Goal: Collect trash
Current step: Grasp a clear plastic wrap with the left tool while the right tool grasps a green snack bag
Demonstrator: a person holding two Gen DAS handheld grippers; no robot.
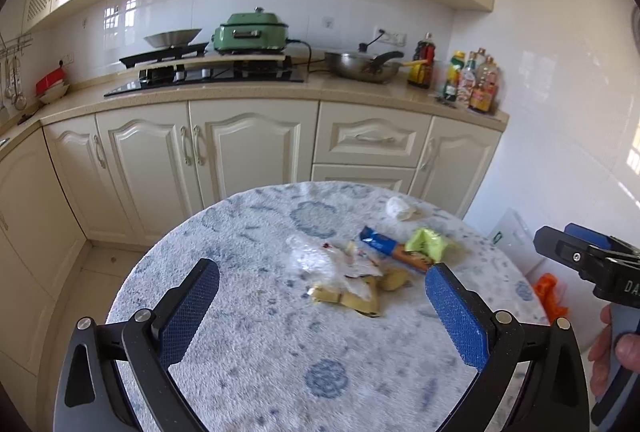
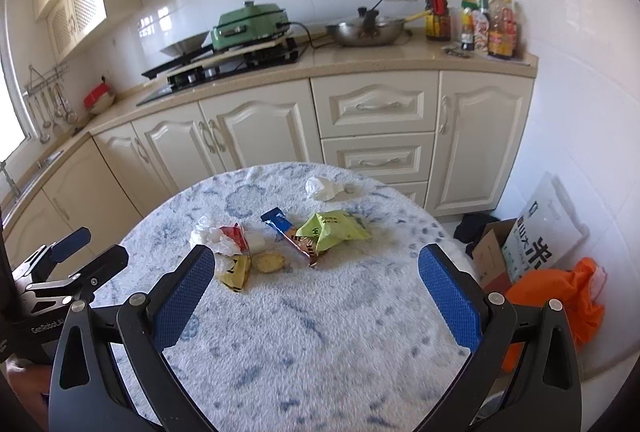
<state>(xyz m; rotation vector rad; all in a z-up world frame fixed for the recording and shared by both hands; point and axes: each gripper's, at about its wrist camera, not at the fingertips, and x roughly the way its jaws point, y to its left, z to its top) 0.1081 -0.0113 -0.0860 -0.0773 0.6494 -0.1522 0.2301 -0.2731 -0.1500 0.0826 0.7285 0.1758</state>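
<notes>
Trash lies on a round table with a blue-and-white cloth. I see a clear plastic wrapper, a yellow wrapper, a blue-and-brown snack wrapper, a green packet and a crumpled white tissue farther back. My left gripper stands open short of the pile, nothing between its fingers. My right gripper is open too, just before the wrappers, and shows at the right edge of the left wrist view.
An orange plastic bag sits on the floor right of the table, beside a cardboard box and a white printed bag. Cream kitchen cabinets, a stove and bottles stand behind. A hand holds the right gripper.
</notes>
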